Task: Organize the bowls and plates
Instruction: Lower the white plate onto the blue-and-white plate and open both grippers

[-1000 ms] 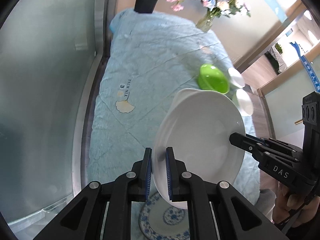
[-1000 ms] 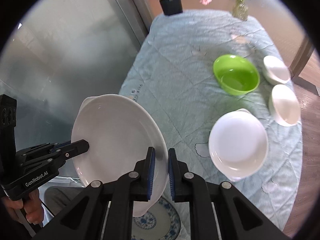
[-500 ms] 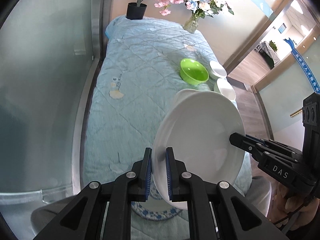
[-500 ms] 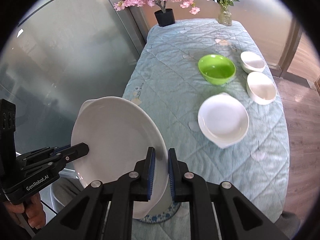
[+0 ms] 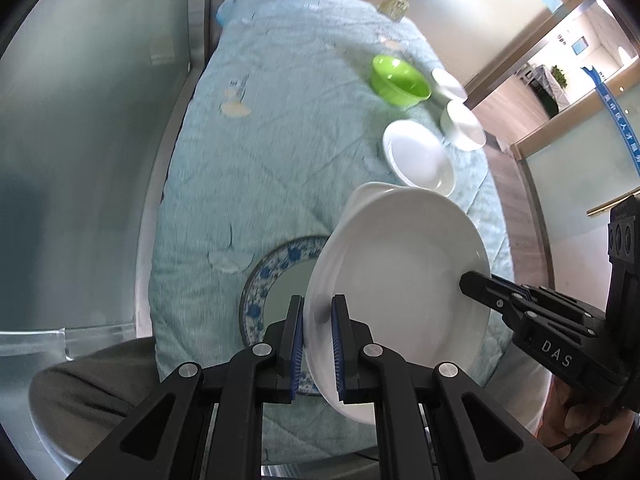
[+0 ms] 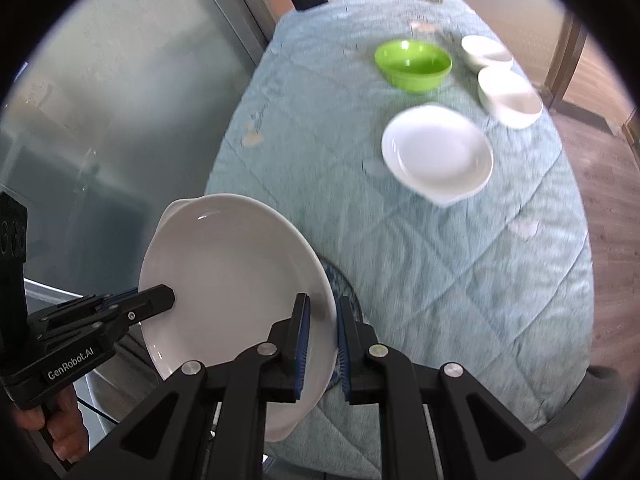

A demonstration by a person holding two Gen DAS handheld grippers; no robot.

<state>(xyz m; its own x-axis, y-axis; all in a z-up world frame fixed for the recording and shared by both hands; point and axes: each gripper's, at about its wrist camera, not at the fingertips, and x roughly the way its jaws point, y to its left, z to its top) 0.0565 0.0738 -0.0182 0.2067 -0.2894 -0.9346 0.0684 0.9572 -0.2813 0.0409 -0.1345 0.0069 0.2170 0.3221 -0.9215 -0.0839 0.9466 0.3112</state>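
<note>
Above the blue-patterned plate (image 5: 276,276), a white plate (image 5: 400,296) was pinched at opposite rims by the steeply down-pointed left gripper (image 5: 318,338) and right gripper (image 6: 322,342); more of the patterned plate was exposed than earlier.

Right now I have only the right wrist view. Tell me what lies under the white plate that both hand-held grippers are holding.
Observer: A blue-and-white patterned plate lies flat on the light blue tablecloth. In the left wrist view the white plate hides its right part.
Operator: Confirm the left hand-held gripper's grip.
Observer: The left hand-held gripper is shut on the white plate's near rim, with one blue pad on each face.
</note>
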